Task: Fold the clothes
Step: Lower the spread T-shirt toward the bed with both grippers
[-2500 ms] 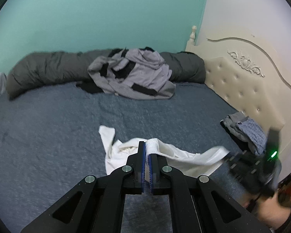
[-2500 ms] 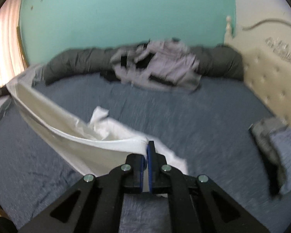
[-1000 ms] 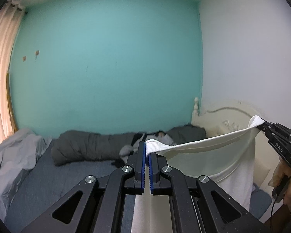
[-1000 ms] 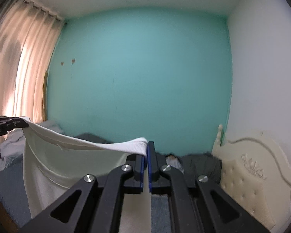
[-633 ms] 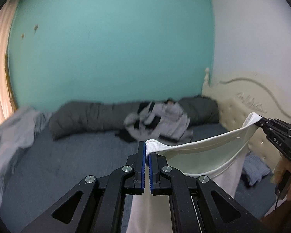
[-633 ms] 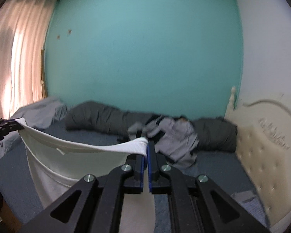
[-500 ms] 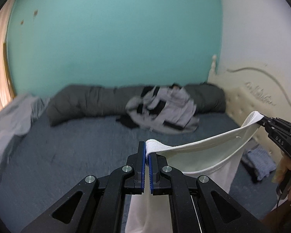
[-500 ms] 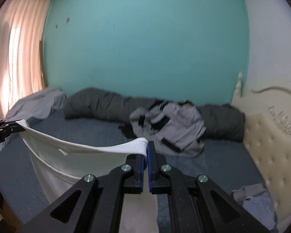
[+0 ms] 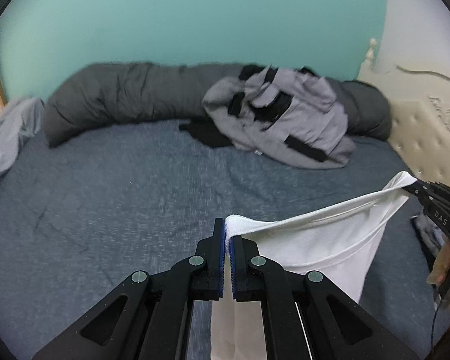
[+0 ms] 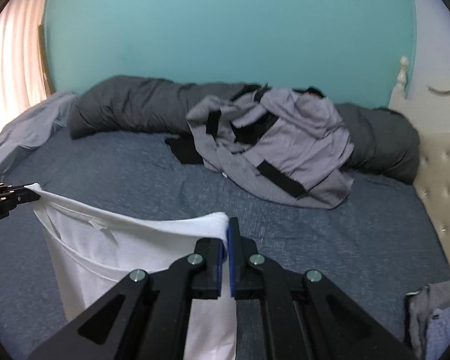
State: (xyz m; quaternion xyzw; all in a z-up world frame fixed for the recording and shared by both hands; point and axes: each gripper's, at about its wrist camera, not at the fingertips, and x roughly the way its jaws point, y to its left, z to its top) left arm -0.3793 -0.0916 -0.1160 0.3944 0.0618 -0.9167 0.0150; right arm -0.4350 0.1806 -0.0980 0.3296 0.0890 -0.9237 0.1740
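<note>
Over the blue bed [image 9: 111, 186], left wrist view: my left claw [image 9: 227, 234] clamped on 1 corner of the white shirt [image 9: 324, 240]; right claw [image 9: 417, 187] grips the far corner, shirt hanging between. Right wrist view: right claw [image 10: 226, 234] pinched on shirt [image 10: 105, 249]; grey clothes pile [image 10: 273, 147] beyond.

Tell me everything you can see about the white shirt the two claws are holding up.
The white shirt looks like thin, soft knit with a ribbed edge and a curved neckline seam. It hangs stretched between the left claw and the right claw, each shut on an upper corner, so its top edge sags slightly between them. The body drapes down in front of the blue bed; its lower end is out of view.
</note>
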